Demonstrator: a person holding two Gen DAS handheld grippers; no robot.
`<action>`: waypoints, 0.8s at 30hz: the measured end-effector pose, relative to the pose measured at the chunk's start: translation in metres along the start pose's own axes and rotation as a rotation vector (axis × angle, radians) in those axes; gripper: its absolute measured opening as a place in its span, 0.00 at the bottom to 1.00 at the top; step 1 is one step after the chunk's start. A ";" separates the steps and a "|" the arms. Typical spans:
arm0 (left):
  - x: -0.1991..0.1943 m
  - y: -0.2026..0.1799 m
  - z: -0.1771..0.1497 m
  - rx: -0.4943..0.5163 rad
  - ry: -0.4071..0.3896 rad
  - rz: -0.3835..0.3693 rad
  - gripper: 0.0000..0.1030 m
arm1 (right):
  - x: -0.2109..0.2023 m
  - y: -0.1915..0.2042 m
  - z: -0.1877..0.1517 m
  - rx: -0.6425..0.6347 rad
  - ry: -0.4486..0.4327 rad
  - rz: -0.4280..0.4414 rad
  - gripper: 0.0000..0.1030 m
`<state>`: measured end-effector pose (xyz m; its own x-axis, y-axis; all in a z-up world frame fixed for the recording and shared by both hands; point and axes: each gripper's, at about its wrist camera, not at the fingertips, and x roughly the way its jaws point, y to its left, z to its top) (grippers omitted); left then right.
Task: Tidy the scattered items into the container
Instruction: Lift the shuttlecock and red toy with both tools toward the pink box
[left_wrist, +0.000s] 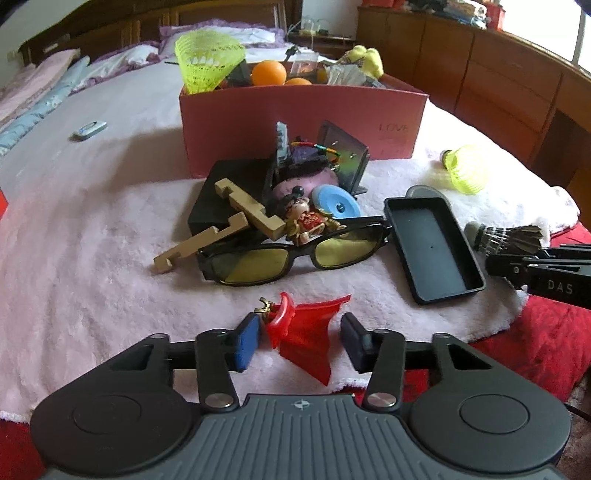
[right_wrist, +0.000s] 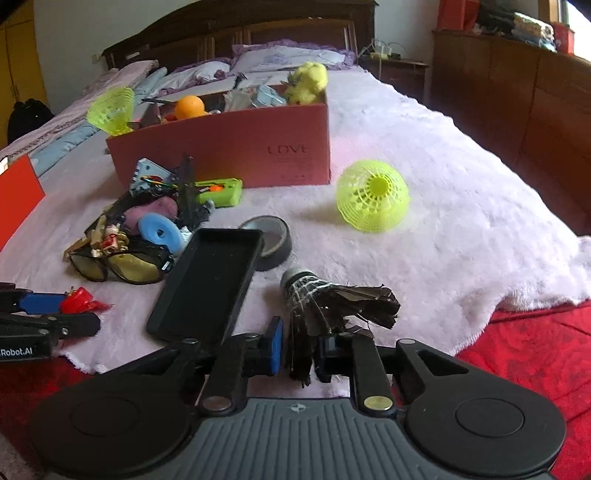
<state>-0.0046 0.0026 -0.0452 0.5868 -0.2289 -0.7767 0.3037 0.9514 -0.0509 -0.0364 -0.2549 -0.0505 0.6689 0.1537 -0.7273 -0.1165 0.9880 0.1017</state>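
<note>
Left wrist view: my left claw (left_wrist: 301, 341) stands open around a red plastic toy (left_wrist: 303, 332) on the white blanket (left_wrist: 92, 258), the pink box (left_wrist: 303, 125) beyond the glasses (left_wrist: 291, 251).

Right wrist view: my right claw (right_wrist: 301, 350) is clamped on the black feathered shuttlecock (right_wrist: 325, 299); a yellow shuttlecock (right_wrist: 373, 195) lies near the box (right_wrist: 229, 147).

Red toy (left_wrist: 303, 341) lower edge behind left fingers (left_wrist: 245, 341), black shuttlecock (right_wrist: 332, 301) feather tips between right fingers (right_wrist: 275, 345)
</note>
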 end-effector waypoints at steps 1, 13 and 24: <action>0.000 0.001 0.000 -0.004 0.002 -0.001 0.42 | 0.001 -0.001 0.000 0.009 0.004 0.004 0.19; 0.006 -0.004 0.001 0.008 0.013 0.015 0.44 | 0.009 -0.005 -0.001 0.022 0.026 0.012 0.20; 0.006 -0.007 0.000 0.015 0.010 0.029 0.45 | 0.010 -0.005 0.000 0.014 0.032 0.018 0.25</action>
<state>-0.0033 -0.0054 -0.0493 0.5883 -0.1991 -0.7837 0.2980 0.9544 -0.0188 -0.0291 -0.2580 -0.0578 0.6428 0.1708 -0.7468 -0.1178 0.9853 0.1239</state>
